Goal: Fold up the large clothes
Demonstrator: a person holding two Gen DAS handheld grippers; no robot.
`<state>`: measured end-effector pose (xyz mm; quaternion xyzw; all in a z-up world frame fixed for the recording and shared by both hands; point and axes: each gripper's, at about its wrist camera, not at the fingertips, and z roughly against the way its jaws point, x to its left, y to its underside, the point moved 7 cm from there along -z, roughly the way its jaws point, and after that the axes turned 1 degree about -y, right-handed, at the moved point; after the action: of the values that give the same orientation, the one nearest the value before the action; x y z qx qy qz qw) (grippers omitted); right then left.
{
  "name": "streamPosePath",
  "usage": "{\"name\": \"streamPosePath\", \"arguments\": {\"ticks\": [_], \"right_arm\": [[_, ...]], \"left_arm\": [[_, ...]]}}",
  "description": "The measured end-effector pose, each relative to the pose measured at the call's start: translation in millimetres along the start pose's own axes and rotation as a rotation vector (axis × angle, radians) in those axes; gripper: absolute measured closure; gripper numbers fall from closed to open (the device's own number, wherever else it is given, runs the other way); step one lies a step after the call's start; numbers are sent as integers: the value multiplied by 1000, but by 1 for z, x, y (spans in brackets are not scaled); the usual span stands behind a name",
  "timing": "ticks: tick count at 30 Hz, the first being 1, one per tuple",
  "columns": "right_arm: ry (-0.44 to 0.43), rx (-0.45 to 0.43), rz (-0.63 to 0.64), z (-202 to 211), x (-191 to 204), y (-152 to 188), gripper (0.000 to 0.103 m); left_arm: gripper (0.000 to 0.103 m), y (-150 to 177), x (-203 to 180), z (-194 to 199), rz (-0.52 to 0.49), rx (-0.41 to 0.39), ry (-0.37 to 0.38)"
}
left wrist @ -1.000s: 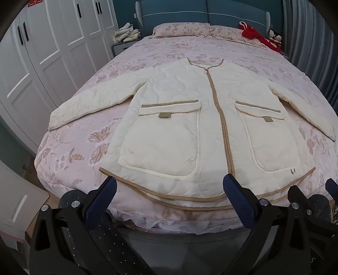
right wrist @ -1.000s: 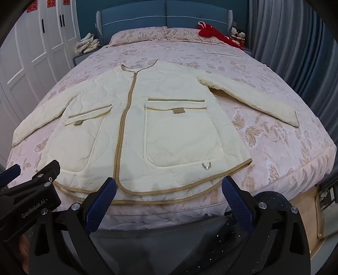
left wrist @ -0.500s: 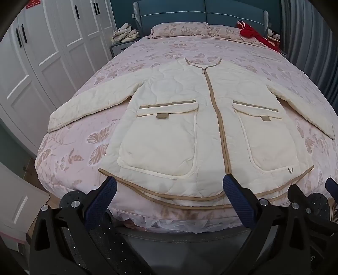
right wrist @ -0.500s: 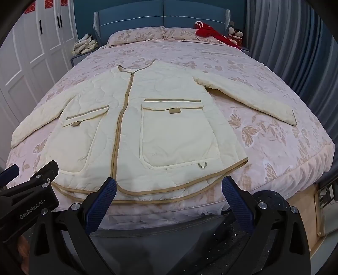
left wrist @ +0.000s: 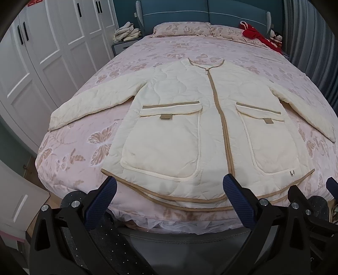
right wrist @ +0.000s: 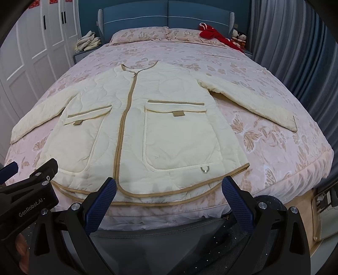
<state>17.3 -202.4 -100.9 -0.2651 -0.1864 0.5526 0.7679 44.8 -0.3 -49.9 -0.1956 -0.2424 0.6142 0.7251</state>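
Over the last second both cameras have drawn slightly back and up from the foot of the bed (left wrist: 69,152); the quilted cream jacket (left wrist: 190,127) sits a little higher in each view, and its own lie is unchanged. Judgement: this is a positioning adjustment only, and folding has not yet begun.

The jacket lies face up and zipped across the middle of the bedspread, collar toward the headboard (right wrist: 169,12), both sleeves spread outward, and its tan-bound hem (right wrist: 160,195) at the foot edge, just beyond the fingertips.

The left gripper (left wrist: 169,195) stands with jaws wide, holding nothing, opposite the hem's left half. The right gripper (right wrist: 168,195) is likewise wide and empty, opposite the hem's right half.

Edges: the left sleeve cuff (left wrist: 56,122) lies close to the bed's side edge; the right sleeve cuff (right wrist: 292,124) has more bedspread beyond it.

Open room: bare bedspread between collar and pillows (right wrist: 139,35) is ample. A wardrobe (left wrist: 42,63) stands on the left and curtains (right wrist: 295,42) on the right.
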Motion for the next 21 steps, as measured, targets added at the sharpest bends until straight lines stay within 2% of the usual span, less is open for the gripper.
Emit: {"name": "streamPosePath", "arguments": {"ticks": [21], "right_arm": [[-1, 1, 4, -2, 4, -2, 5]], "left_arm": [[5, 4, 8, -7, 7, 7, -5]]}}
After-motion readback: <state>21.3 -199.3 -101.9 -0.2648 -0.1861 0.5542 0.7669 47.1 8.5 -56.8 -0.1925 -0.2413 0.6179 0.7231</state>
